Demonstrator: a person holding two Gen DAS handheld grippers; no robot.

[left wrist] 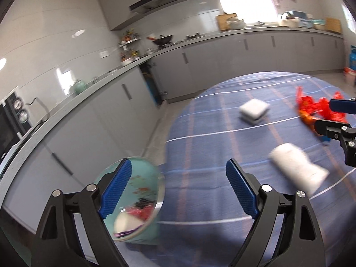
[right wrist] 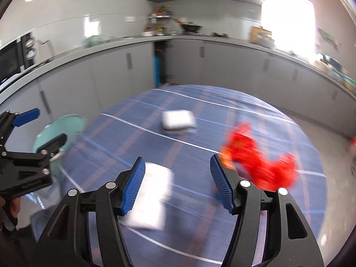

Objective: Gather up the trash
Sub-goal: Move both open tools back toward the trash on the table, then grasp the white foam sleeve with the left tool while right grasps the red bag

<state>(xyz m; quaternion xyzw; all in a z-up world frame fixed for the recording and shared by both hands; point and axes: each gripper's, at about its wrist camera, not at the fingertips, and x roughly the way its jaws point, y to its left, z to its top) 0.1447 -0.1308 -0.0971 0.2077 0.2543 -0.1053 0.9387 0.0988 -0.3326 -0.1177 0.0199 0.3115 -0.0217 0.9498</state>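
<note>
Grey kitchen cabinets all round, and both hands are sweeping over the blue checked table (right wrist: 222,211) with trash left to gather.

Left gripper (left wrist: 178,191) is spread wide and carrying nothing, hanging right at the teal bin (left wrist: 138,202), which sits off the table's edge with scraps already inside. Right gripper (right wrist: 175,183) is released too, nothing between its pads, and a white crumpled packet (right wrist: 153,198) lies just beside its left finger, on the side facing the bin. Farther from the bin is the red wrapper (right wrist: 262,162); a white folded wad (right wrist: 178,121) sits beyond both. The picture is smeared, so edges are hard to read. My advice: slow right down, centre the open fingers over the white packet, drop low to the cloth, then pinch without snagging fabric.
</note>
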